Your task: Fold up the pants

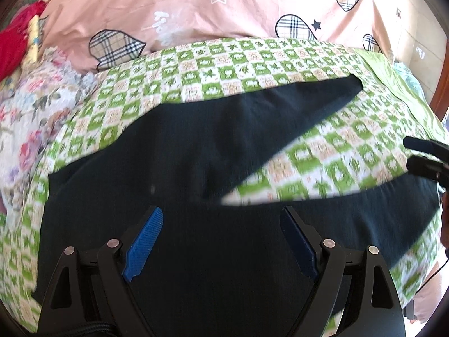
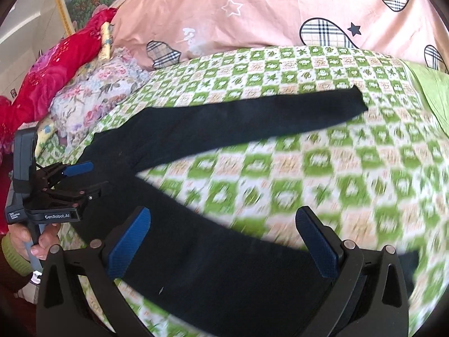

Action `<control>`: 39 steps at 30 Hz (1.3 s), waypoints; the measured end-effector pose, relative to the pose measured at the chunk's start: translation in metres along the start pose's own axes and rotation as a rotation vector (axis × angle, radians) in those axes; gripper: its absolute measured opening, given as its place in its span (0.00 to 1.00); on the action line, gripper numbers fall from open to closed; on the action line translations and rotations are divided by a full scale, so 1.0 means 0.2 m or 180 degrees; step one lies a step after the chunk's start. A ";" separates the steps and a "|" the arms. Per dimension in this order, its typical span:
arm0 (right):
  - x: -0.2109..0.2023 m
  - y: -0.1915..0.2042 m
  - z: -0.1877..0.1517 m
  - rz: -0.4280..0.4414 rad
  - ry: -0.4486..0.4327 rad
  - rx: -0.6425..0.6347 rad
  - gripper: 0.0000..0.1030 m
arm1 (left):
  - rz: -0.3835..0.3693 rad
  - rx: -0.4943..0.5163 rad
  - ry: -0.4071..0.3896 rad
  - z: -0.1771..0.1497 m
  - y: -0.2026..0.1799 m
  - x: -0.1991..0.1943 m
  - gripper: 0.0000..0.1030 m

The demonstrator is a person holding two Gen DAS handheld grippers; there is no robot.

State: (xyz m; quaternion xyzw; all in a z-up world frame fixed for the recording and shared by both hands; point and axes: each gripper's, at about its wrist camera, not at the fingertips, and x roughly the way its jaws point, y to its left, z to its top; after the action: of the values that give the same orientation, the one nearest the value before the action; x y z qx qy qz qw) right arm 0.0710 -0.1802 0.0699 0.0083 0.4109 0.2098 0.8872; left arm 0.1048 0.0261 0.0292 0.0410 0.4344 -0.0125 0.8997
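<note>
While the dark navy knit pants [image 2: 224, 129] lie flat in a V on the green-and-white checked bedspread [image 2: 350, 168], both grippers hang agape and empty: left gripper [image 1: 221, 221] over the waist, right gripper [image 2: 224, 224] over the near leg, which runs rightward. Right is nearer the near-leg cuff.

A green-and-white checked bedsheet [image 2: 322, 168] covered the bed. Behind it, across the top of the frame, lay a pink quilt [image 2: 266, 8] (plaid hearts, small stars). A floral pillow [image 2: 98, 90] and red bedding [image 2: 56, 67] sat upper left.
</note>
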 end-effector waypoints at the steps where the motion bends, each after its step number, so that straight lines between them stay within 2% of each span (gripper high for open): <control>1: 0.01 -0.04 0.05 -0.0012 0.0014 0.0005 1.00 | -0.0012 0.0013 0.0006 0.04 0.01 0.02 0.84; 12: 0.17 -0.52 0.60 -0.0105 0.0108 0.0229 1.00 | -0.0227 0.0268 0.0182 0.49 0.08 0.32 0.84; 16: 0.28 -0.69 0.77 -0.0121 0.0230 0.0321 1.00 | -0.0287 0.0407 0.0263 0.61 0.06 0.44 0.84; 19: 0.41 -0.81 0.85 -0.0191 0.0429 0.0354 0.99 | -0.0337 0.0474 0.0362 0.69 0.07 0.56 0.84; 22: 0.54 -0.92 0.89 -0.0159 0.0631 0.0469 0.90 | -0.0385 0.0530 0.0486 0.76 0.09 0.69 0.83; 26: 0.72 -1.02 0.89 -0.0046 0.0964 0.0630 0.72 | -0.0487 0.0595 0.0724 0.81 0.11 0.85 0.83; 28: 0.79 -1.02 0.88 -0.0012 0.1105 0.0604 0.63 | -0.0574 0.0621 0.0840 0.82 0.10 0.90 0.79; 31: 0.81 -0.99 0.85 0.0021 0.1171 0.0496 0.43 | -0.0663 0.0673 0.0979 0.80 0.06 0.95 0.77; 32: 0.81 -0.97 0.84 -0.0005 0.1178 0.0429 0.24 | -0.0649 0.0710 0.0958 0.80 0.05 0.95 0.73; 33: 0.80 -0.97 0.84 -0.0012 0.1165 0.0398 0.17 | -0.0658 0.0760 0.0927 0.79 0.03 0.94 0.70; 34: 0.78 -0.96 0.83 -0.0010 0.1134 0.0354 0.16 | -0.0685 0.0779 0.0919 0.79 0.02 0.93 0.59; 35: 0.76 -0.94 0.82 -0.0012 0.1092 0.0282 0.14 | -0.0729 0.0792 0.0907 0.78 0.01 0.92 0.43; 36: 0.74 -0.92 0.82 -0.0019 0.1024 0.0202 0.13 | -0.0761 0.0795 0.0905 0.78 0.00 0.90 0.36; 38: 0.68 -0.89 0.80 0.0003 0.0897 0.0090 0.12 | -0.0693 0.0804 0.0858 0.78 -0.03 0.86 0.14; 39: 0.65 -0.88 0.79 0.0004 0.0843 0.0040 0.12 | -0.0706 0.0792 0.0833 0.77 -0.03 0.83 0.10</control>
State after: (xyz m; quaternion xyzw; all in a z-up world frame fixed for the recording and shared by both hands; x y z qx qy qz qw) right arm 0.3264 -0.2657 0.0475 -0.0136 0.5258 0.2070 0.8249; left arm 0.3286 0.0096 -0.0057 0.1050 0.5445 -0.1596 0.8167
